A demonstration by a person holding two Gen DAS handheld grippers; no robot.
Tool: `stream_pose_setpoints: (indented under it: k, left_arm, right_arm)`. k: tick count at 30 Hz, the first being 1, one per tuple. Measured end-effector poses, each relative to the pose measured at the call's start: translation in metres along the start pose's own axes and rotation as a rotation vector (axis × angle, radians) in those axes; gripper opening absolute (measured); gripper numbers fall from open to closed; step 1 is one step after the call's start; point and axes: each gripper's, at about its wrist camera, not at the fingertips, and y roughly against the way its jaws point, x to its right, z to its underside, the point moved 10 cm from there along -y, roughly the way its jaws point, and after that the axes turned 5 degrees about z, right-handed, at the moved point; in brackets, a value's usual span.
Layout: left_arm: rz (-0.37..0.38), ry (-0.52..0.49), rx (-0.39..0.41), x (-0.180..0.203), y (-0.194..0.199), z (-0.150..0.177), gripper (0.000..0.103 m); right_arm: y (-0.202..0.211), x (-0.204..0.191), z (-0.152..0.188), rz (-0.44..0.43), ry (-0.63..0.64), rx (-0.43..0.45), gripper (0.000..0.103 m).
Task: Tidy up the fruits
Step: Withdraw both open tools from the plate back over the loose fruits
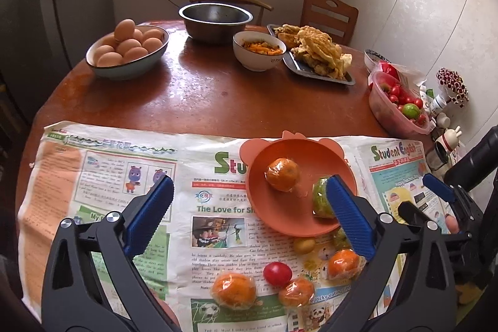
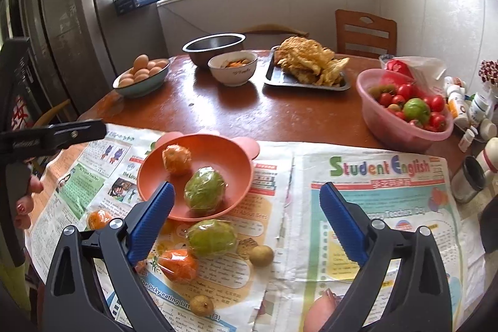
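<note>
An orange plastic bowl (image 1: 311, 220) (image 2: 149, 173) sits on newspaper and holds a wrapped orange (image 1: 282, 174) (image 2: 176, 159) and a wrapped green fruit (image 1: 320, 198) (image 2: 204, 191). My left gripper (image 1: 249, 204) is open and empty, just in front of the bowl. Below it lie wrapped oranges (image 1: 234, 290), a red tomato (image 1: 277, 273) and a small yellow fruit (image 1: 304, 245). My right gripper (image 2: 246, 204) is open and empty, to the right of the bowl. Another wrapped green fruit (image 2: 211, 237), a wrapped orange (image 2: 179, 265) and small brown fruits (image 2: 261, 255) lie near it.
On the round wooden table (image 1: 218, 95) stand a bowl of eggs (image 1: 127, 52), a steel bowl (image 1: 215, 19), a white food bowl (image 1: 259, 49), a tray of fried food (image 1: 317, 52) and a pink tub of tomatoes (image 2: 404, 111). Bottles (image 2: 467, 108) crowd the right edge.
</note>
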Motion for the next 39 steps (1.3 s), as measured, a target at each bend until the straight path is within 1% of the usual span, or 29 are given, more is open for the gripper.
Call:
stream_pose_setpoints:
  k: [5,14,19,25,30,39]
  left_arm:
    - [-0.017,-0.010,0.020,-0.001,0.013,0.005,0.094]
    - [-0.027,-0.021,0.033,-0.001,0.029,0.018,0.094]
    - [-0.039,-0.031,0.031,-0.002,0.035,0.028,0.094]
    - [-0.053,-0.037,0.030,-0.005,0.042,0.044,0.094]
    - [-0.070,-0.043,0.008,-0.008,0.041,0.062,0.094]
    - [-0.076,-0.040,-0.059,-0.013,0.030,0.097,0.094]
  right_arm:
    - [0.012,0.007,-0.005,0.017,-0.012,0.026,0.096]
    - [0.029,0.006,-0.005,0.016,-0.010,0.052,0.099]
    - [0.035,0.001,0.001,0.007,-0.005,0.052,0.099]
    - [0.038,-0.010,0.016,-0.013,0.008,0.037,0.099]
    - [0.035,-0.019,0.035,-0.022,0.022,0.009,0.099]
    - [0.027,-0.036,0.059,-0.040,0.052,-0.042,0.099]
